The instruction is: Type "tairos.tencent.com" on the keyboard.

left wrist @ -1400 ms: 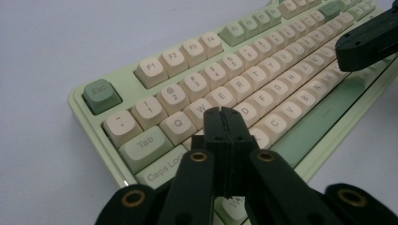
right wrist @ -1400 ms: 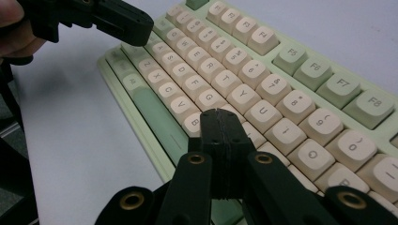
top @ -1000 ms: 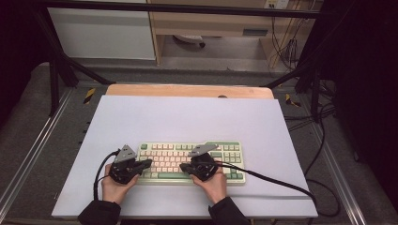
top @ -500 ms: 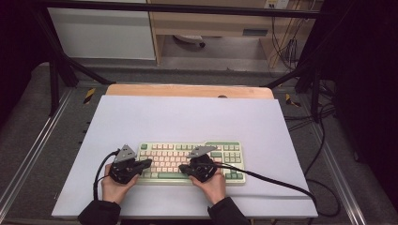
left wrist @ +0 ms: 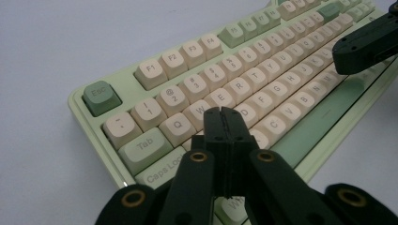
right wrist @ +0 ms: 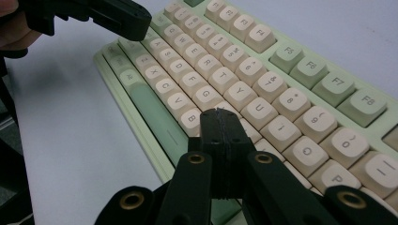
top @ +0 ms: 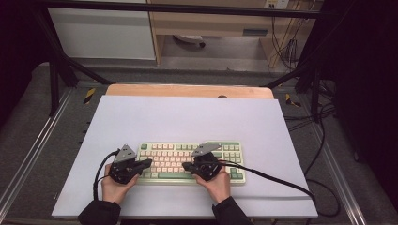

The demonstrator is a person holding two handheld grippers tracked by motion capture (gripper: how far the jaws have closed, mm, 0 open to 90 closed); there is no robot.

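Observation:
A pale green keyboard [top: 164, 152] with cream and green keys lies near the front of a white table mat [top: 187, 117]. My left gripper [top: 149, 162] is over its left end, jaws shut with nothing between them. In the left gripper view the shut tips [left wrist: 223, 112] hover just above the keyboard [left wrist: 263, 47], near the W and E keys. My right gripper [top: 184, 165] is over the middle of the keys, pointing left, also shut and empty. In the right gripper view its tips [right wrist: 219, 115] hang above the keyboard [right wrist: 281, 84], by the B and H keys.
A black cable [top: 272, 178] runs from the right gripper across the mat to the right edge. A wooden table edge [top: 187, 90] shows behind the mat. Metal frame rails border both sides, and loose cables lie on the floor at the right [top: 324, 126].
The right gripper has shifted slightly over the keys. The left gripper has kept still, and both stay shut.

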